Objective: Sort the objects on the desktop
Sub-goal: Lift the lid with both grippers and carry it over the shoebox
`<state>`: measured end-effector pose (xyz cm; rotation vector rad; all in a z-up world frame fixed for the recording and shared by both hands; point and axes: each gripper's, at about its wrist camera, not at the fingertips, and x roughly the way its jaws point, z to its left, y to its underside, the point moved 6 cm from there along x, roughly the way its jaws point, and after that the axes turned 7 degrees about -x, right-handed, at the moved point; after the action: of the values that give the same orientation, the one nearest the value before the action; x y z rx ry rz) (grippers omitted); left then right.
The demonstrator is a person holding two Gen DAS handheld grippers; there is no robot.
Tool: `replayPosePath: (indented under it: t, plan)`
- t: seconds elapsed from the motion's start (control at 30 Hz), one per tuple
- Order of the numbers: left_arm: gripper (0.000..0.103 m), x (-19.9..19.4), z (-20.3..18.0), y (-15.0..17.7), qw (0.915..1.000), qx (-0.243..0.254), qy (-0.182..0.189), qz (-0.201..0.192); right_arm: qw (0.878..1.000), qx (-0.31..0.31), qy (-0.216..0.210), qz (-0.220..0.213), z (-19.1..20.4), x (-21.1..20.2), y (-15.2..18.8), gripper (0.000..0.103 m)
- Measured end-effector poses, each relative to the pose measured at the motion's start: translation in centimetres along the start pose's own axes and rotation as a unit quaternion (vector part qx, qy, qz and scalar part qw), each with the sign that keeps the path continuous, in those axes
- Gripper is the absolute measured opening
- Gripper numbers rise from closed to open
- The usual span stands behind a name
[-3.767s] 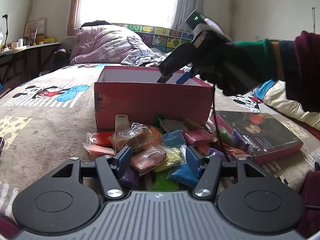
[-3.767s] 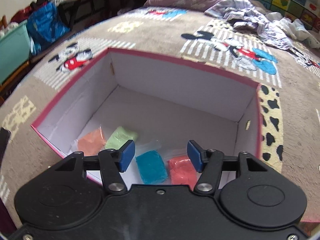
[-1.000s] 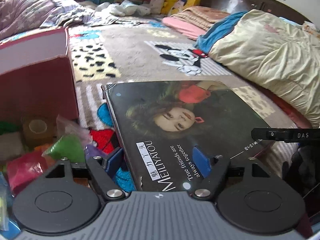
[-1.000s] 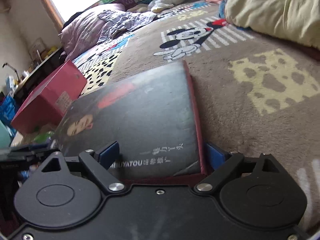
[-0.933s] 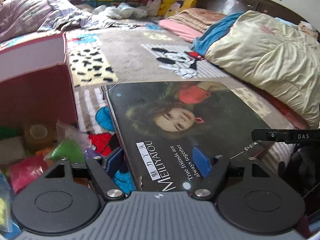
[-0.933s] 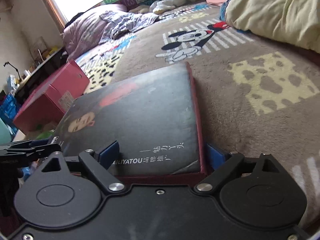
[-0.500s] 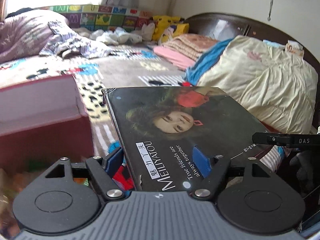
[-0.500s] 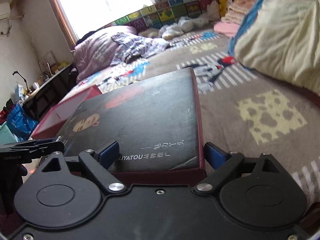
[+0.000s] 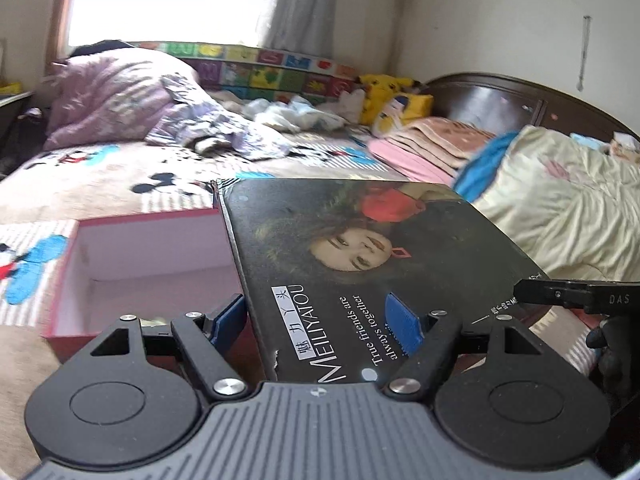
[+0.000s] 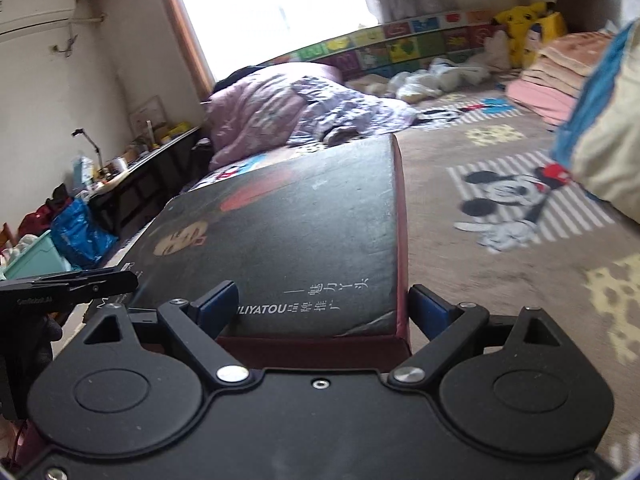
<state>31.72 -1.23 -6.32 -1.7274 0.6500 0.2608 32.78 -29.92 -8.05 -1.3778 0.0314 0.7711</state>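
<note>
A flat black box lid (image 9: 360, 248) with a printed portrait and dark red sides hangs in the air above the bed, carried by both grippers. My left gripper (image 9: 316, 320) is shut on its near corner, one blue pad (image 9: 400, 320) lying on the printed top. My right gripper (image 10: 324, 306) is shut across the lid (image 10: 300, 220) at its short end. Each gripper shows in the other's view: the right gripper (image 9: 572, 300) at the lid's right edge, the left gripper (image 10: 72, 284) at its left. The open pink box (image 9: 140, 216) lies below, left of the lid.
The cartoon-print bedspread (image 10: 520, 200) lies below. A purple quilt (image 9: 120, 96) is heaped at the back, a cream duvet (image 9: 560, 208) and folded pink blankets (image 9: 432, 140) at the right. A cluttered desk (image 10: 140, 164) and a blue bag (image 10: 80, 232) stand beside the bed.
Both grippers have lifted the lid off the bedspread and carried it up and towards the pink box. The coloured packets have dropped out of view.
</note>
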Motion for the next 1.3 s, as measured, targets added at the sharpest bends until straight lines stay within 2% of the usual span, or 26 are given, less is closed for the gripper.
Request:
replayPosePath:
  t: [0.5, 0.67, 0.93, 1.3]
  plan:
    - [0.075, -0.7, 12.2, -2.4, 0.9972, -0.065, -0.032, -0.020, 0.998, -0.039, -0.043, 0.010, 8.4, 7.9, -2.5, 0.093]
    - [0.075, -0.6, 15.4, -2.5, 0.9965, -0.066, -0.045, -0.025, 0.997, -0.045, -0.056, 0.013, 10.5, 10.1, -2.4, 0.093]
    - [0.075, 0.7, 19.1, -2.3, 0.9959, -0.075, -0.047, -0.021, 0.996, -0.051, -0.065, 0.024, 12.4, 12.9, -1.9, 0.093]
    - [0.075, 3.5, 21.6, -1.3, 0.9949, -0.090, -0.042, -0.015, 0.995, -0.070, -0.057, 0.036, 13.1, 15.4, -1.5, 0.093]
